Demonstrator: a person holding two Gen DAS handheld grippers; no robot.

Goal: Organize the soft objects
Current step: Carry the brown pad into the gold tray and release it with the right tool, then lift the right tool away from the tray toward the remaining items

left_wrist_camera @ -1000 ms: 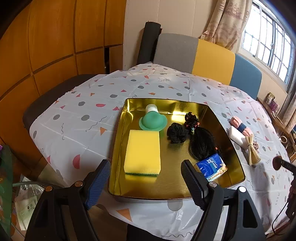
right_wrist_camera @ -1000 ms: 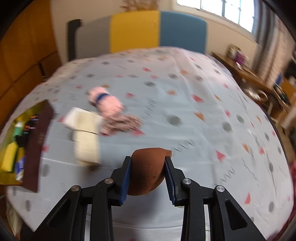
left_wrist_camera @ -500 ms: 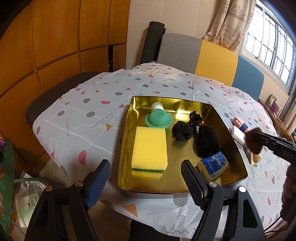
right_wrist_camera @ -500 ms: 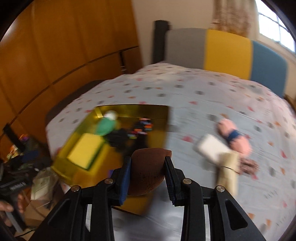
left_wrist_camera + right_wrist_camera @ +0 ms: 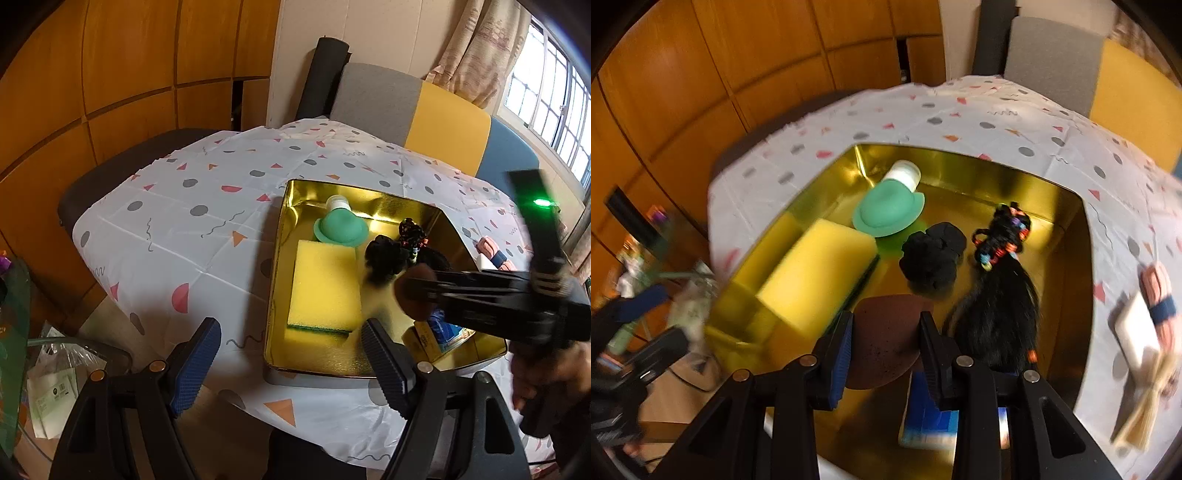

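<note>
right gripper (image 5: 886, 347): brown makeup sponge (image 5: 884, 343) clamped, held above gold tray (image 5: 960, 166) | left gripper (image 5: 291, 365): jaws spread, nothing held

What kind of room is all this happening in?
Most likely a home dining area. A table covered by a patterned tablecloth has padded chairs drawn up to it, with wood-panelled walls beside it and a curtained window behind. A gold tray of soft household items sits on it.
</note>
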